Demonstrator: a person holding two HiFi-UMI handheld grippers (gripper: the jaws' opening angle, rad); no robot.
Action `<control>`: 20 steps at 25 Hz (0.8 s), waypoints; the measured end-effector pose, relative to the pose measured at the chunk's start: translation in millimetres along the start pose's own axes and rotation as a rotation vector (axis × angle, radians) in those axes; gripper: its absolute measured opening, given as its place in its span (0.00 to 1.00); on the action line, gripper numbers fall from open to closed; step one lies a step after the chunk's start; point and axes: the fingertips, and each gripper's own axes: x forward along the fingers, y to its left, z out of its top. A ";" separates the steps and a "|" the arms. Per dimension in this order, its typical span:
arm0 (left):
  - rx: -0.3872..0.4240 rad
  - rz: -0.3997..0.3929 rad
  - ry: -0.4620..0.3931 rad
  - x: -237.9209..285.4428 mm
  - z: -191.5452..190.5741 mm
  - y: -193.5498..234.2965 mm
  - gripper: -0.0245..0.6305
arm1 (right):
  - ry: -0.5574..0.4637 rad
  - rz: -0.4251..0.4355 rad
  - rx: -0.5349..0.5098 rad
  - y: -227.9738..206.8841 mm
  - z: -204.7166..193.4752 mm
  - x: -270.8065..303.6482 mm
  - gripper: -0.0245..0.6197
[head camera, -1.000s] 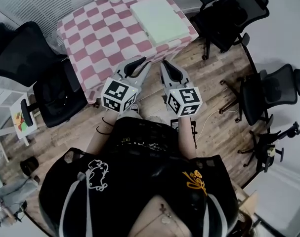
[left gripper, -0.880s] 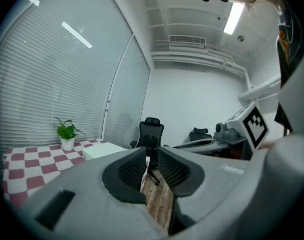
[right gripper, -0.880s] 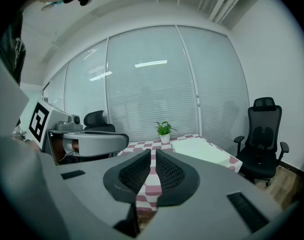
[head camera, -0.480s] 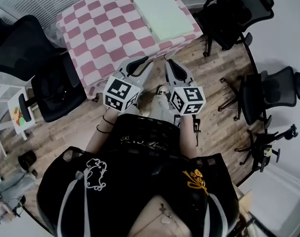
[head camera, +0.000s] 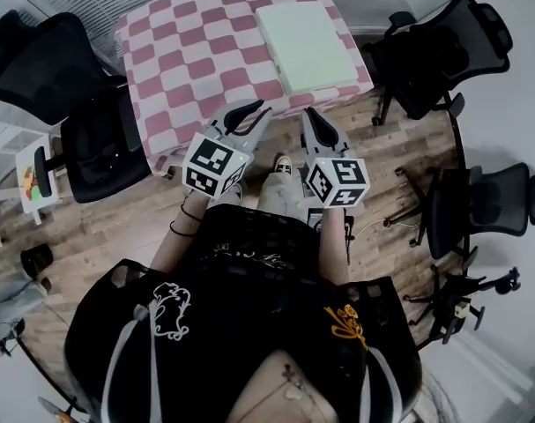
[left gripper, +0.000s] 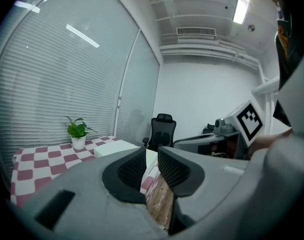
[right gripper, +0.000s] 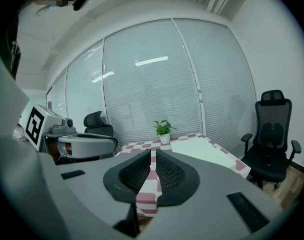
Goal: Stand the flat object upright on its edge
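Where it lies flat at the top centre of the head view, the flat object (head camera: 311, 47) is a pale green, squarish slab, resting on the right part of the pink-and-white checked table (head camera: 188, 60). Side by side at mid-frame, well apart from it, the left hand-held gripper (head camera: 252, 110) and the right hand-held gripper (head camera: 312, 115) point toward the table, each clenched on nothing.

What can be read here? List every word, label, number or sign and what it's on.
No readable text.
Left gripper's cube and right gripper's cube: square patterns, no letters.
Black top: white and gold emblems, no legible words.
Colourful item at far left: too small.
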 end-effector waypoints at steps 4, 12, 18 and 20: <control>-0.014 0.069 0.011 28.7 1.2 10.9 0.16 | 0.020 0.048 -0.018 -32.2 4.9 19.0 0.09; -0.032 0.152 0.008 101.3 18.2 6.1 0.16 | 0.026 0.106 -0.027 -117.0 29.0 38.9 0.09; -0.044 0.213 0.021 139.4 20.7 1.5 0.16 | 0.044 0.150 -0.026 -163.7 32.5 48.9 0.09; -0.050 0.239 0.020 146.7 20.8 0.6 0.16 | 0.049 0.168 -0.030 -173.9 32.8 51.6 0.09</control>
